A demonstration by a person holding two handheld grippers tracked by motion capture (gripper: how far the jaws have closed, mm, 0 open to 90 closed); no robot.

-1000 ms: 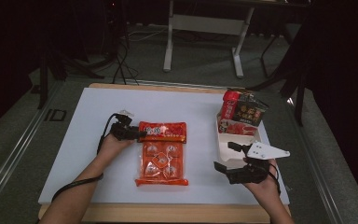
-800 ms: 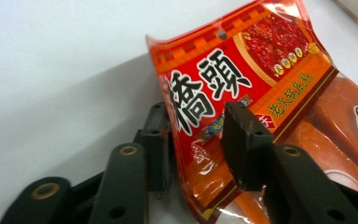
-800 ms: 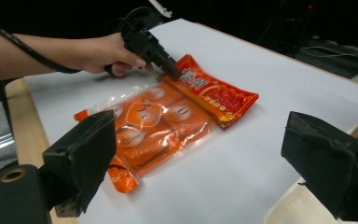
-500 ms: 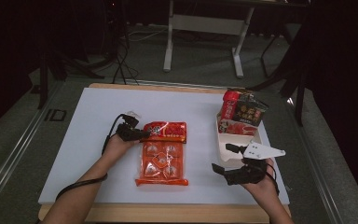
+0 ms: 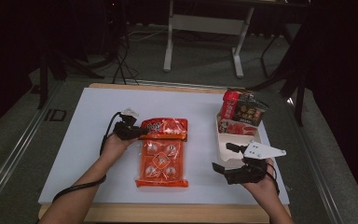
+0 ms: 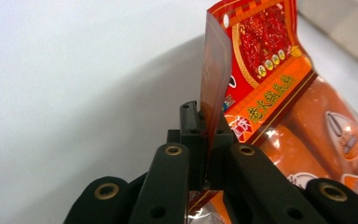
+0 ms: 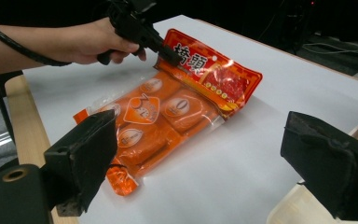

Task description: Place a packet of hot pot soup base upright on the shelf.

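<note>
Sausage pack [image 5: 162, 148] top edge now lifted in left gripper [image 5: 139, 132]

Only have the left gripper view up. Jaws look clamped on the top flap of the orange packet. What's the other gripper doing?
Observer: The right gripper is open, nothing between its jaws, held by the white tray at the table's right side.
Operator: Anything in that tray?
Observer: A red and black packet stands at its far end.
Operator: How much of the orange packet is off the table?
Observer: Just the top flap; the left gripper has it pinched and raised, while the rest of the orange packet lies flat on the white table.
</note>
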